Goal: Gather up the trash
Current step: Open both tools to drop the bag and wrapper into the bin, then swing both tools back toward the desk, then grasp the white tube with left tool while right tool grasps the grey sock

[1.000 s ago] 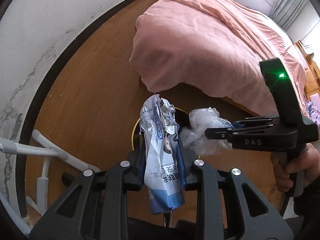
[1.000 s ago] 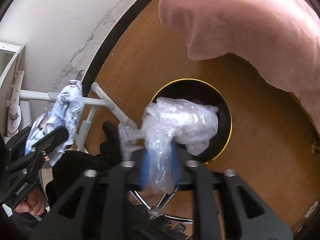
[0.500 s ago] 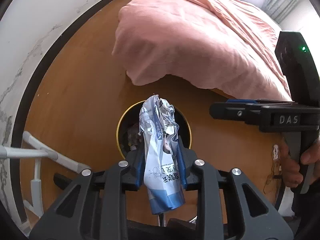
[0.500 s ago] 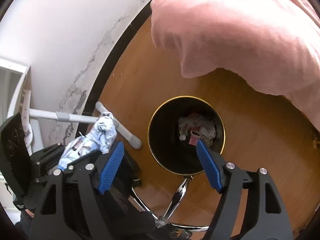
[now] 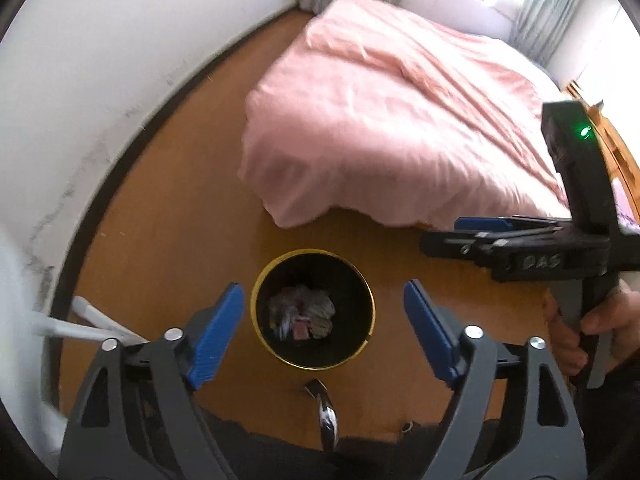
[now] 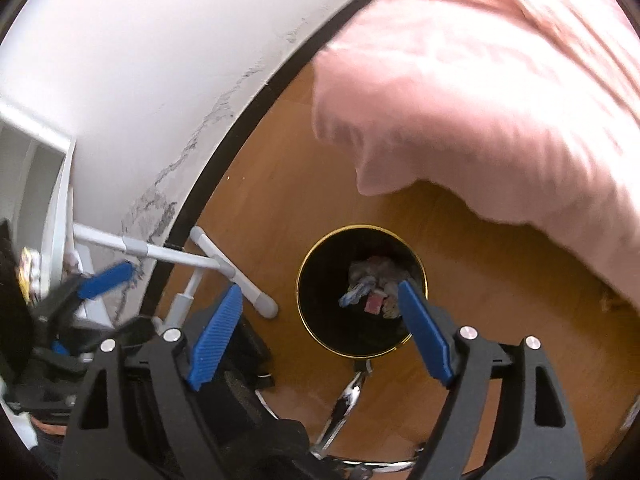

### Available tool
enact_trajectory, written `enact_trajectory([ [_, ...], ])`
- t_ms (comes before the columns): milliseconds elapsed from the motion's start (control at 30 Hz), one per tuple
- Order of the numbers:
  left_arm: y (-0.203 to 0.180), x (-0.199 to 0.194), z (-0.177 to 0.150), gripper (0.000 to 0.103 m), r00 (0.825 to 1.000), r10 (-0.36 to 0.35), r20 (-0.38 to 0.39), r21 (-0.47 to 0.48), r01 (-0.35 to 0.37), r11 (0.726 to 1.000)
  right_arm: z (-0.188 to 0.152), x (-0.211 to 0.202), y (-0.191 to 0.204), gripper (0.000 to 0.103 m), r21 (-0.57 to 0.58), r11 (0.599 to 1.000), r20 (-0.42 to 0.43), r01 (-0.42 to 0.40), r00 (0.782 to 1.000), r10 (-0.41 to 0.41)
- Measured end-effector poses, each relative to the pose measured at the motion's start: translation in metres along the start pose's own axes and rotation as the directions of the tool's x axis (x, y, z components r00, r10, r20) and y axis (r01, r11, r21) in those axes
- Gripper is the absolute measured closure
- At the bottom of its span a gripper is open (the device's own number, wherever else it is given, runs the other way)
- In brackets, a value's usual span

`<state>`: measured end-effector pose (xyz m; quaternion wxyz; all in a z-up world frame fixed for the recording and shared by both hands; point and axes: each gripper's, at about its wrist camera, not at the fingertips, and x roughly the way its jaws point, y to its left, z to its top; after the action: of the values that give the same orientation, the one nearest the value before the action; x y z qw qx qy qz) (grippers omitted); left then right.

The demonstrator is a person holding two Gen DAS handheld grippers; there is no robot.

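Note:
A black trash bin with a gold rim (image 5: pixel 256 312) stands on the wooden floor, seen from above; crumpled trash (image 5: pixel 302 314) lies at its bottom. My left gripper (image 5: pixel 320 334) is open and empty, high above the bin. My right gripper (image 6: pixel 320 330) is open and empty too, above the bin (image 6: pixel 304 304), where the trash (image 6: pixel 370 290) shows inside. In the left wrist view the right gripper (image 5: pixel 472 236) is to the right, side-on. In the right wrist view the left gripper (image 6: pixel 80 308) is at the far left.
A bed with a pink cover (image 5: pixel 400 120) stands just beyond the bin. A white wall with a dark baseboard (image 5: pixel 120 152) runs along the left. A white metal frame (image 6: pixel 208 260) stands on the floor left of the bin. Chrome chair legs (image 6: pixel 344 404) are below.
The left gripper has opened and let go of the crumpled blue-and-white wrapper, which now lies in the bin. The right gripper dropped its clear plastic earlier and stays open. Both have risen.

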<state>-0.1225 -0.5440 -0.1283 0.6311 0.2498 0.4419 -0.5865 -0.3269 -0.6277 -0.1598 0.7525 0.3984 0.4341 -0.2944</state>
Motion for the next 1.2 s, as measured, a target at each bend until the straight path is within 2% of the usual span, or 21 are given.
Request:
enact_trajectory([
  [67,0.005,-0.034,-0.004,0.013,0.998,0.037,0.053,-0.011,-0.037,0.999,0.001,-0.014,0.026,0.022,-0.061,0.998,0.023,0.000,1.000,0.002],
  [167,0.020,-0.089,-0.018,0.011,0.987,0.116,0.115,-0.027,-0.114,0.993,0.005,-0.034,0.079,0.021,-0.173,0.985,0.061,-0.018,0.998,0.029],
  [200,0.027,-0.108,-0.025,0.010,0.981,0.141,0.136,-0.041,-0.137,0.990,0.005,-0.042,0.109,0.020,-0.234,0.972,0.075,-0.033,0.996,0.052],
  [233,0.036,-0.124,-0.032,0.010,0.974,0.170,0.152,-0.057,-0.163,0.985,0.004,-0.045,0.127,0.020,-0.269,0.962,0.079,-0.042,0.995,0.066],
  [267,0.052,-0.148,-0.046,0.010,0.959,0.228,0.167,-0.092,-0.215,0.972,0.003,-0.049,0.158,0.020,-0.330,0.942,0.079,-0.056,0.993,0.087],
  [333,0.077,-0.177,-0.065,0.010,0.939,0.298,0.173,-0.153,-0.273,0.950,-0.002,-0.047,0.204,0.020,-0.411,0.908,0.057,-0.082,0.992,0.115],
  [433,0.131,-0.227,-0.112,0.010,0.897,0.414,0.156,-0.294,-0.358,0.886,-0.017,-0.038,0.287,0.020,-0.538,0.831,-0.001,-0.142,0.986,0.168],
  [533,0.186,-0.273,-0.170,0.010,0.840,0.535,0.093,-0.419,-0.454,0.786,-0.044,-0.023,0.369,0.020,-0.646,0.738,-0.074,-0.196,0.978,0.195],
  [600,0.222,-0.304,-0.215,0.010,0.795,0.607,0.025,-0.482,-0.522,0.704,-0.065,-0.013,0.420,0.020,-0.704,0.669,-0.134,-0.239,0.970,0.205],
  [667,0.249,-0.326,-0.252,0.010,0.756,0.653,-0.042,-0.515,-0.577,0.634,-0.084,-0.006,0.465,0.020,-0.753,0.607,-0.172,-0.255,0.966,0.192],
  [733,0.278,-0.350,-0.287,0.010,0.728,0.678,-0.104,-0.531,-0.617,0.581,-0.109,0.002,0.509,0.020,-0.802,0.527,-0.223,-0.280,0.960,0.172],
  [767,0.288,-0.357,-0.297,0.010,0.720,0.683,-0.119,-0.534,-0.627,0.567,-0.119,0.002,0.526,0.020,-0.819,0.498,-0.235,-0.286,0.958,0.163],
  [800,0.300,-0.363,-0.311,0.010,0.722,0.678,-0.134,-0.534,-0.629,0.565,-0.132,0.006,0.549,0.020,-0.841,0.457,-0.250,-0.289,0.957,0.146],
  [867,0.319,-0.368,-0.334,0.010,0.740,0.653,-0.159,-0.530,-0.622,0.576,-0.146,0.011,0.573,0.020,-0.860,0.424,-0.255,-0.284,0.959,0.125],
  [900,0.326,-0.369,-0.341,0.010,0.744,0.648,-0.165,-0.528,-0.621,0.579,-0.156,0.013,0.590,0.020,-0.872,0.398,-0.260,-0.284,0.959,0.115],
  [933,0.331,-0.367,-0.345,0.010,0.745,0.644,-0.174,-0.522,-0.624,0.581,-0.160,0.014,0.597,0.020,-0.878,0.388,-0.259,-0.281,0.960,0.108],
  [1000,0.351,-0.361,-0.355,0.010,0.761,0.623,-0.182,-0.500,-0.617,0.607,-0.170,0.015,0.611,0.020,-0.887,0.368,-0.260,-0.278,0.961,0.099],
  [1100,0.366,-0.344,-0.358,0.011,0.758,0.617,-0.212,-0.474,-0.632,0.613,-0.180,0.021,0.624,0.020,-0.890,0.366,-0.261,-0.272,0.962,0.082],
  [1167,0.375,-0.340,-0.359,0.011,0.762,0.615,-0.204,-0.472,-0.627,0.620,-0.180,0.026,0.629,0.020,-0.889,0.372,-0.258,-0.266,0.963,0.072],
  [1200,0.380,-0.340,-0.360,0.015,0.767,0.612,-0.194,-0.484,-0.617,0.620,-0.180,0.028,0.631,0.020,-0.889,0.376,-0.257,-0.262,0.964,0.064],
])
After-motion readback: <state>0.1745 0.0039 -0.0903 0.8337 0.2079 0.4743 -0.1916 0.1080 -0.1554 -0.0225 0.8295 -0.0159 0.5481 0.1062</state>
